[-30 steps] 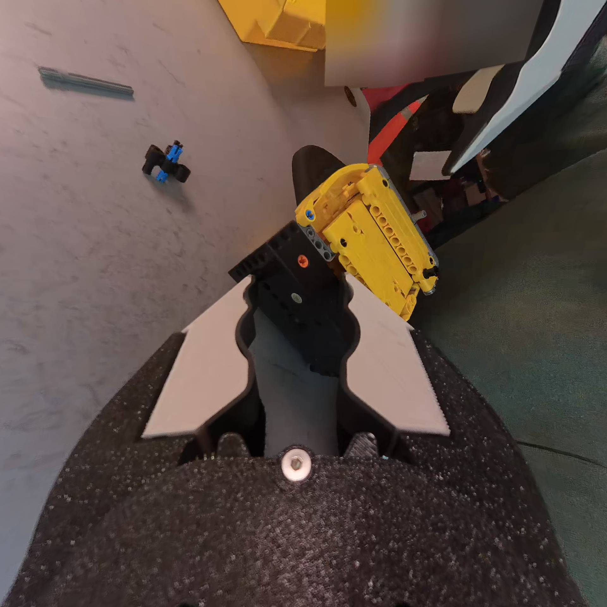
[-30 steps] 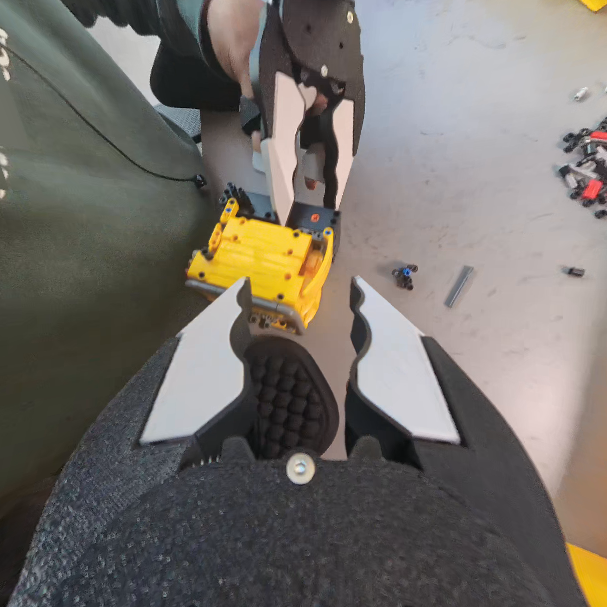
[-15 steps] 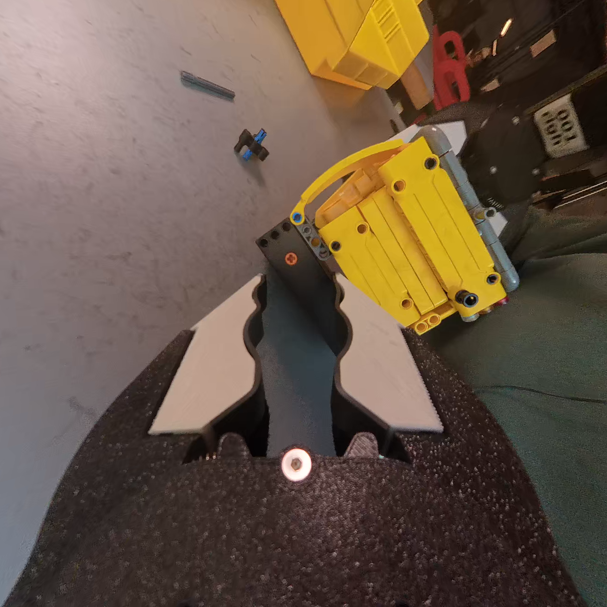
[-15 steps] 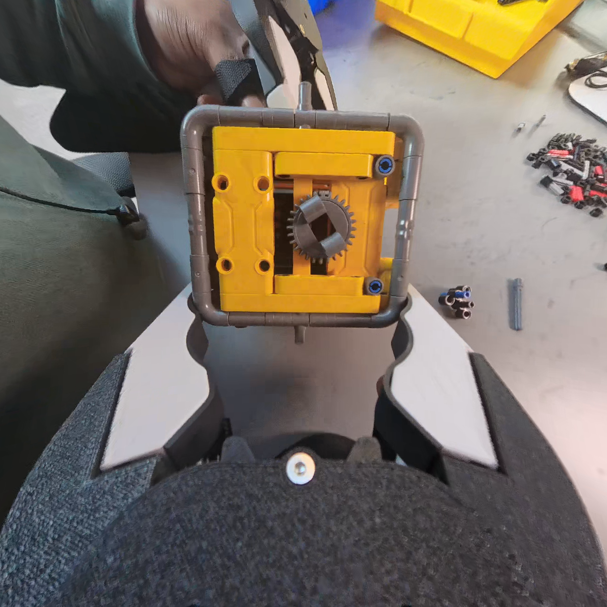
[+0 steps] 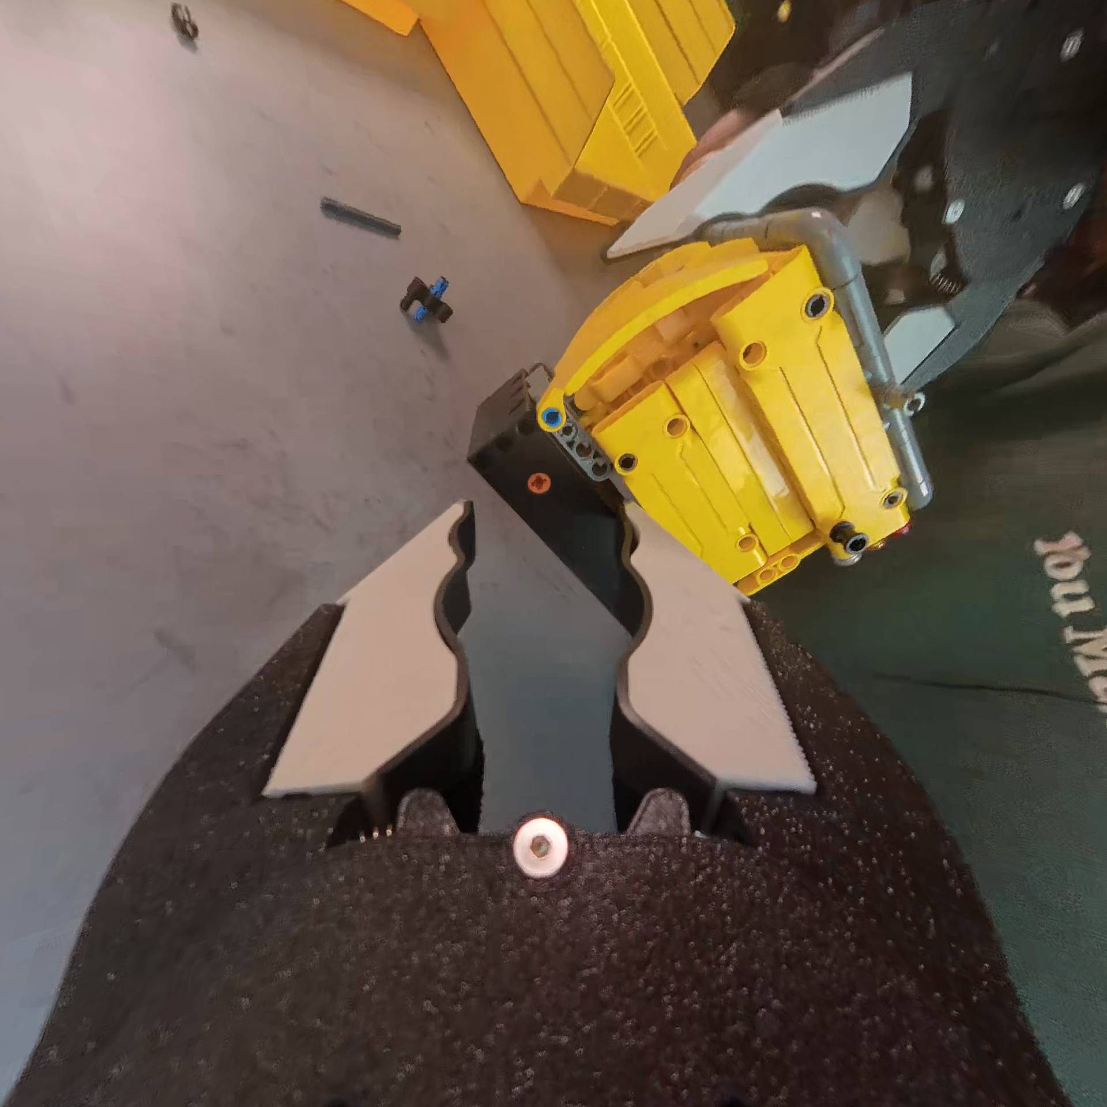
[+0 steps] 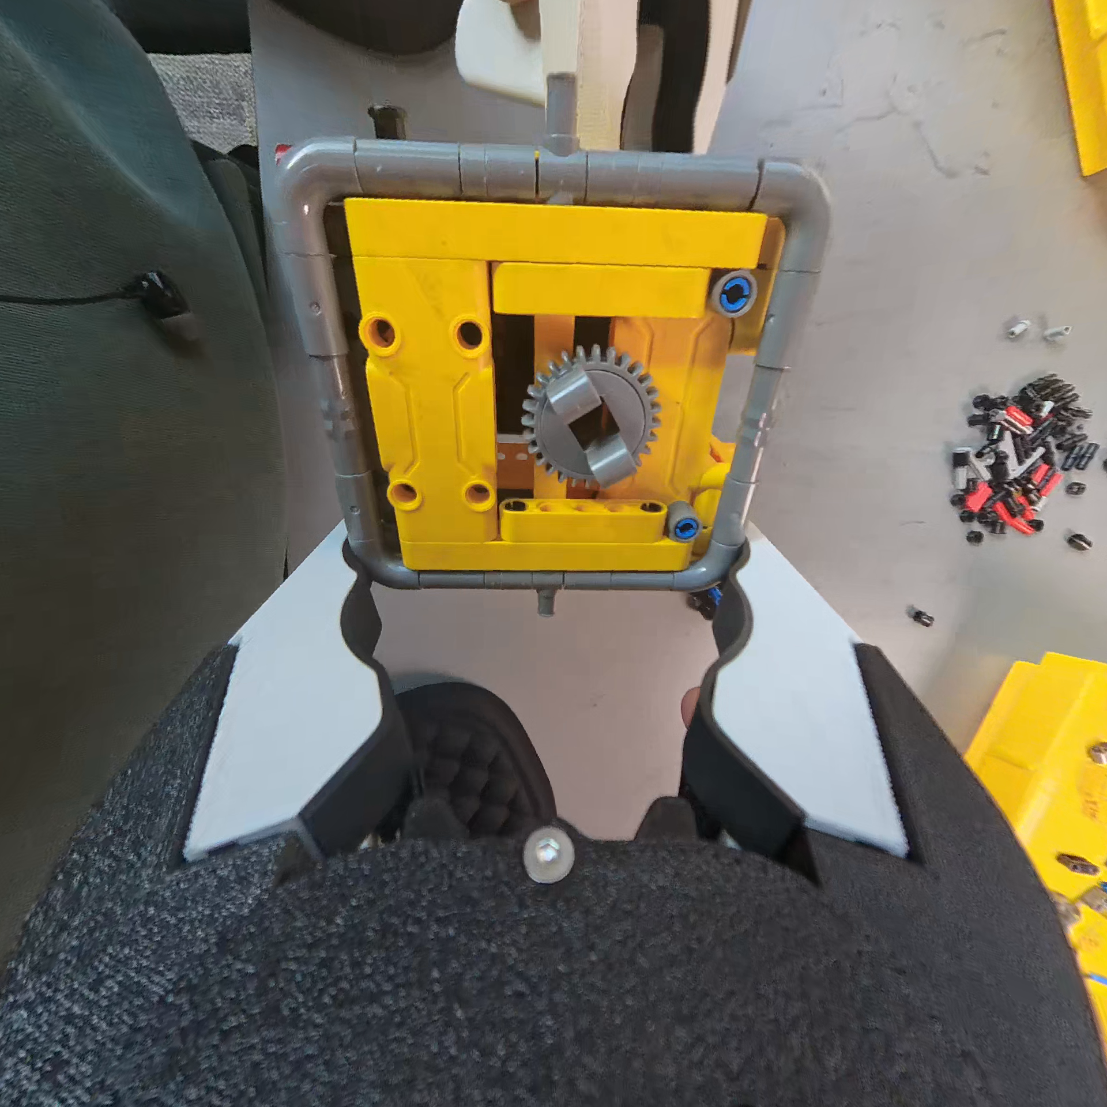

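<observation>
A yellow brick-built model [image 6: 431,419] with a grey tube frame [image 6: 539,168] and a grey gear [image 6: 590,419] fills the right wrist view. My right gripper [image 6: 545,569] is shut on the frame's two lower corners. In the left wrist view the model [image 5: 749,431] hangs above the table, with a black block [image 5: 539,479] on its near end. My left gripper [image 5: 548,521] has its jaws narrowly apart. The block leans on the right finger, with a gap to the left finger. The right gripper's fingers [image 5: 797,162] clamp the far end.
Yellow bins stand on the grey table [image 5: 180,419] at the back [image 5: 569,102] and at the right [image 6: 1048,749]. A grey axle [image 5: 359,218] and a small black-and-blue connector [image 5: 426,298] lie loose. A pile of small black and red parts [image 6: 1018,461] lies right. A person's green garment [image 6: 120,419] is close. Spacing between my two grippers at the tips: around 9 centimeters. It is some 11 centimeters from my right tips to the small black-and-blue connector [image 5: 426,298].
The right gripper came up to the model and closed on its grey frame. The model has turned within the left jaws, which now stand slightly wider with a gap at the left finger.
</observation>
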Demonstrator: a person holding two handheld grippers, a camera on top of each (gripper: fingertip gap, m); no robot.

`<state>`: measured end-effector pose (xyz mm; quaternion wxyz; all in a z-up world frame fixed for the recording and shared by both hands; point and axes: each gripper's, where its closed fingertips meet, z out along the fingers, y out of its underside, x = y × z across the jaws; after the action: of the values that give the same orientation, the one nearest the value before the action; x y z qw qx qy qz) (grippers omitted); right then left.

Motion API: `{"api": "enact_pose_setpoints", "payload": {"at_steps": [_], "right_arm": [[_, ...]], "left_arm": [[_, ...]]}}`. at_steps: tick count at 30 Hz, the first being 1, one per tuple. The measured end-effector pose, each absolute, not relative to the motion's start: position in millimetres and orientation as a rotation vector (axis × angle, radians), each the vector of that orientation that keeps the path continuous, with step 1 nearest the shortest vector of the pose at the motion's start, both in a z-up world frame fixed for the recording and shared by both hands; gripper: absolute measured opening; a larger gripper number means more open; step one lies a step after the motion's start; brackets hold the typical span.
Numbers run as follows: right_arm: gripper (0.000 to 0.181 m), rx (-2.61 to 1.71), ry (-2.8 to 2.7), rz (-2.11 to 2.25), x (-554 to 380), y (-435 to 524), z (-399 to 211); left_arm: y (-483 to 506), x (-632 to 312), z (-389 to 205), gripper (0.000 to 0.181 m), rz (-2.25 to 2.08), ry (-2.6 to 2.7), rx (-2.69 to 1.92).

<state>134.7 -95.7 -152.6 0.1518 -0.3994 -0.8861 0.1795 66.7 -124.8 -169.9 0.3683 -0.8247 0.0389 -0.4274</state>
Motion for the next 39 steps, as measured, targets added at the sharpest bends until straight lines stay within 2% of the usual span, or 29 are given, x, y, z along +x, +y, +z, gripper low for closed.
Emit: {"api": "enact_pose_setpoints", "payload": {"at_steps": [1, 3, 4, 6, 12, 15, 18, 20, 24, 26, 28, 34, 39], "right_arm": [[0.115, -1.157, -2.512, 0.535, 133, -95, -156], [0.115, -1.196, -2.451, 0.609, 132, -97, -164], [0.115, -1.230, -2.439, 0.651, 134, -100, -169], [0.115, -1.255, -2.414, 0.644, 141, -99, -184], [0.115, -1.316, -2.220, 0.769, 143, -91, -177], [0.115, -1.363, -2.194, 0.825, 146, -87, -175], [0.115, -1.364, -2.219, 0.800, 141, -82, -173], [0.115, -1.330, -2.270, 0.770, 136, -86, -173], [0.116, -1.310, -2.274, 0.841, 123, -98, -176], [0.115, -1.314, -2.249, 0.906, 120, -100, -172], [0.115, -1.289, -2.234, 0.905, 118, -100, -167], [0.116, -1.210, -2.231, 0.836, 101, -107, -150], [0.119, -1.172, -2.239, 0.874, 80, -106, -141]], "left_arm": [[-124, 68, -174, 0.039, -1.196, 0.004, -2.089], [-121, 71, -187, 0.039, -1.316, -0.132, -2.054], [-122, 74, -196, 0.041, -1.313, -0.135, -2.084], [-124, 78, -199, 0.034, -1.277, -0.078, -2.130], [-116, 64, -197, 0.048, -1.258, -0.146, -2.124], [-114, 59, -177, 0.051, -1.199, -0.075, -2.027], [-114, 63, -146, 0.060, -1.075, 0.087, -1.947], [-117, 78, -127, 0.072, -0.969, 0.259, -1.923], [-118, 105, -137, 0.099, -0.544, 0.655, -2.035], [-117, 96, -155, 0.088, -0.221, 0.846, -2.096], [-121, 90, -169, 0.076, -0.100, 0.945, -2.141], [-131, 89, -195, 0.047, -0.391, 0.804, -2.160], [-131, 81, -203, 0.030, -0.638, 0.602, -2.203]]}}
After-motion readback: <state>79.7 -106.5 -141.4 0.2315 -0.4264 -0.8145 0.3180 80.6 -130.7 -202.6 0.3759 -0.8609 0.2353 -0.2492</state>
